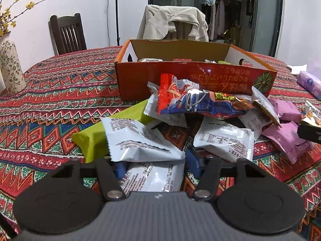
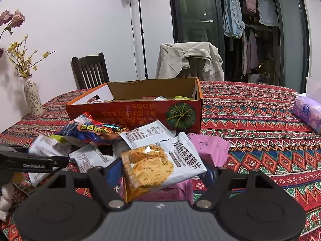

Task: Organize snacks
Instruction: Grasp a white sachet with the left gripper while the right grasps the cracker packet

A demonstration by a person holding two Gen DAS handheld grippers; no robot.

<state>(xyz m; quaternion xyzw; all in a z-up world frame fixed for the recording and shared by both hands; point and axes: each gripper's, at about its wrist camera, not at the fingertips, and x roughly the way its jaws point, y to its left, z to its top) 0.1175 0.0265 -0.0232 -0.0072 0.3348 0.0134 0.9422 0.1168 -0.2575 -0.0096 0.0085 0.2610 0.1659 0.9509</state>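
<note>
While both claws sit low over the snack heap, right gripper (image 2: 160, 172) looks clenched on the cracker packet (image 2: 160, 164), lifted off the pile. Left gripper (image 1: 154, 166) spread wide around a white packet (image 1: 152, 174), grip not made yet. Step: pick-up. Next: carry packet fwd into orange box (image 2: 136, 112), just behind heap.

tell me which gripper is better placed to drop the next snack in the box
Right. A biscuit packet sits between the right gripper jaws, facing the orange box. The left gripper has white packets piled between its open jaws.
</note>
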